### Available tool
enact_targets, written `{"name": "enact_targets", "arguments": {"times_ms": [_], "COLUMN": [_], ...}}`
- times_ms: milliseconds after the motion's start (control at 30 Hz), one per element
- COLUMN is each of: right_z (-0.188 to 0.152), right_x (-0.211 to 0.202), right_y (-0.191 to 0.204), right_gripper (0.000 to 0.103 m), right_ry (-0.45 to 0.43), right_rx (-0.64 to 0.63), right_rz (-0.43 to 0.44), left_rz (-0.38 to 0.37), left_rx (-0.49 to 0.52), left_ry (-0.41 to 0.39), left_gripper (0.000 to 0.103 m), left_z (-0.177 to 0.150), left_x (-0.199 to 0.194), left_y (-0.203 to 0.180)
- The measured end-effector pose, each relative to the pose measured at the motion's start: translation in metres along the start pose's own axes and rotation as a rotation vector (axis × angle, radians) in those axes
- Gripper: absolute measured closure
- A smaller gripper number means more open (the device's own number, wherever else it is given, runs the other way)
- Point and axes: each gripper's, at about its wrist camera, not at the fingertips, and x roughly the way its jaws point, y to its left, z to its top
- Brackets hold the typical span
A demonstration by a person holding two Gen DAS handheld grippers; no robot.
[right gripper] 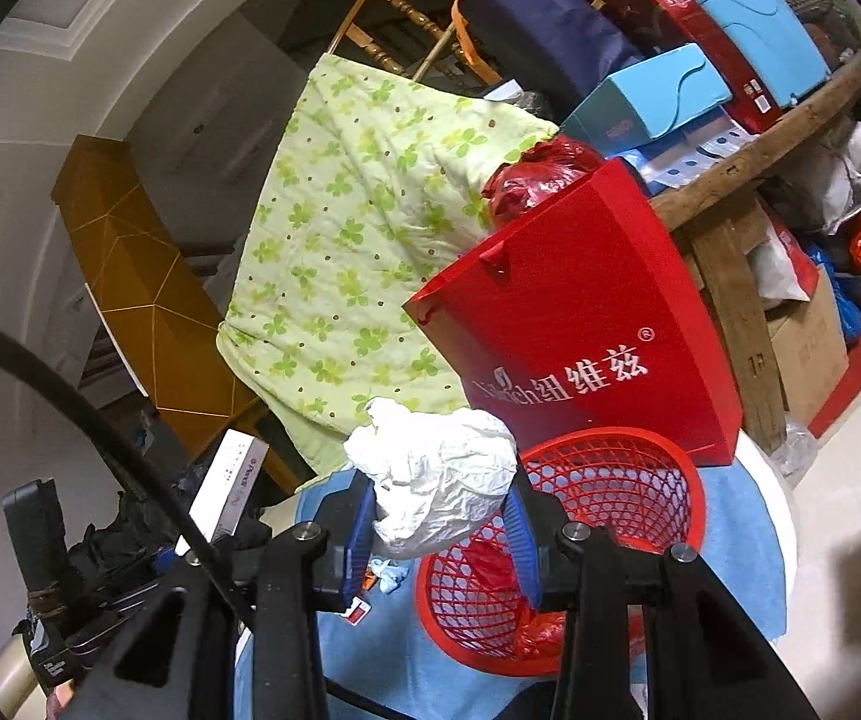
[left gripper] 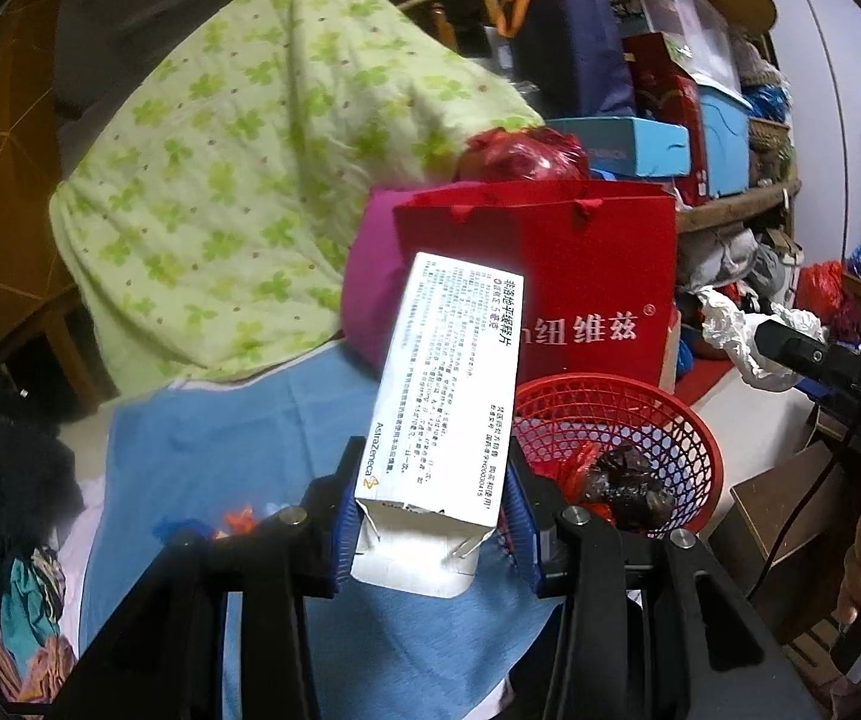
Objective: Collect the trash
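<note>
My left gripper point(left gripper: 430, 516) is shut on a white medicine box point(left gripper: 442, 396) with printed text, held upright just left of a red mesh basket point(left gripper: 688, 420). The basket holds a red wrapper and dark scraps point(left gripper: 628, 480). My right gripper point(right gripper: 439, 516) is shut on a crumpled white paper wad point(right gripper: 436, 468), above the near left rim of the red mesh basket point(right gripper: 640, 450). In the left wrist view the right gripper point(left gripper: 790, 348) shows at the right edge with the paper wad point(left gripper: 736, 330). In the right wrist view the medicine box point(right gripper: 229, 486) appears at lower left.
A blue cloth point(left gripper: 232, 450) covers the surface under the basket. Behind it stand a red paper bag point(left gripper: 580, 276) and a green clover quilt point(left gripper: 232, 180). Stacked boxes point(left gripper: 658, 144) crowd a wooden table at the back right. Small scraps point(right gripper: 385, 576) lie on the cloth.
</note>
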Motion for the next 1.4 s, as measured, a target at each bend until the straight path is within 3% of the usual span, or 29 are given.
{"name": "enact_targets", "arguments": {"times_ms": [700,800,900,933,1000,1067,1200,1400], "right_z": [-0.006,-0.007,-0.009,-0.009,-0.011,-0.013,-0.011,-0.003], "right_x": [0.007,0.014,0.024,0.029,0.036,0.039,0.038,0.043], "right_y": [-0.032,-0.034,-0.041,-0.045,-0.051,-0.055,-0.044,0.002], "right_gripper": [0.062,0.059,0.057,0.050,0.037,0.035,0.035,0.035], "right_ry": [0.019,0.028,0.040,0.050,0.065,0.072,0.057,0.043], "right_rx": [0.073,0.083,0.119,0.141,0.184,0.207,0.153,0.015], "right_rz": [-0.013,-0.018,-0.013,-0.006,0.010,0.010,0.012,0.054], "left_rz": [-0.042,-0.102,-0.216,-0.265,-0.286,-0.301,-0.266,-0.109], "left_rx": [0.098,0.073,0.010,-0.010,-0.031,-0.062,-0.100,-0.154], "left_ry": [0.077,0.096,0.125,0.137,0.157,0.167,0.172,0.207], "left_gripper": [0.058,0.056,0.054,0.052,0.039,0.038,0.038,0.038], "left_z": [-0.003,-0.003,-0.005,-0.007,-0.010,-0.016,-0.030,-0.078], "left_x": [0.048,0.060,0.077,0.083,0.091,0.094,0.088,0.071], "left_y": [-0.046,-0.046,-0.038,-0.035,-0.030,-0.020,0.008,0.076]}}
